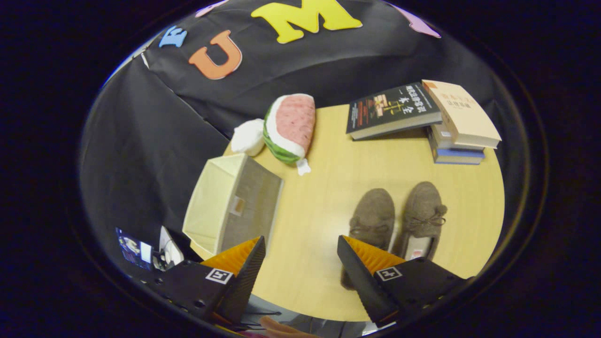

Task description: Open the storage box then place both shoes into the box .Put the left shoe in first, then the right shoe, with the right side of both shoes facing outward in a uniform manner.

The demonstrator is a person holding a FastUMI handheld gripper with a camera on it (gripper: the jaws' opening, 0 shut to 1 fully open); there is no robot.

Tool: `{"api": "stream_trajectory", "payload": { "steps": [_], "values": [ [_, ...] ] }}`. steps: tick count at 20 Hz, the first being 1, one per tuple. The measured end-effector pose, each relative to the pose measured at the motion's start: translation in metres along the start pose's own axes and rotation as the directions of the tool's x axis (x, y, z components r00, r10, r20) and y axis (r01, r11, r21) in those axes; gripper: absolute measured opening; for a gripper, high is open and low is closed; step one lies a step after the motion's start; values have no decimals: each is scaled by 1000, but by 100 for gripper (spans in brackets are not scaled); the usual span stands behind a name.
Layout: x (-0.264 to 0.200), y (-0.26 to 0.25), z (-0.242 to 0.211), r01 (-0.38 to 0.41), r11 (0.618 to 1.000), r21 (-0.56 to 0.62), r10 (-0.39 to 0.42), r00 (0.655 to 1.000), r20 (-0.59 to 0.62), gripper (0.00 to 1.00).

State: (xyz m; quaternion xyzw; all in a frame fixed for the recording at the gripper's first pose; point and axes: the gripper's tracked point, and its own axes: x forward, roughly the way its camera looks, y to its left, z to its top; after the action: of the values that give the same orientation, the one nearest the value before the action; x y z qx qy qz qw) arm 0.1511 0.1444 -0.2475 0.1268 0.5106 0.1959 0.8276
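A cream fabric storage box (232, 204) stands on the wooden table (324, 188) just beyond my left finger, its grey lid side facing the table's middle with a small pull tab (238, 205). Two brown fuzzy shoes lie side by side, toes pointing away, beyond my right finger: the left one (374, 216) partly hidden by that finger, the right one (422, 216) with a bow. My gripper (300, 246) hovers above the table, open, with bare tabletop between its fingers.
A watermelon-slice plush (288, 126) and a white plush (248, 136) lie at the table's back, behind the box. Several books (436, 117) are stacked at the back right. A small screen (136, 251) sits low on the left, off the table.
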Motion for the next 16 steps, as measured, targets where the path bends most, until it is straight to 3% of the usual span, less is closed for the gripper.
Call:
{"api": "stream_trajectory", "payload": {
  "steps": [6,16],
  "values": [
    [24,-73,-37,154,986,-64,-158,985,-64,92],
    [67,-107,-52,237,971,1,-233,957,-173,53]
  ]
}}
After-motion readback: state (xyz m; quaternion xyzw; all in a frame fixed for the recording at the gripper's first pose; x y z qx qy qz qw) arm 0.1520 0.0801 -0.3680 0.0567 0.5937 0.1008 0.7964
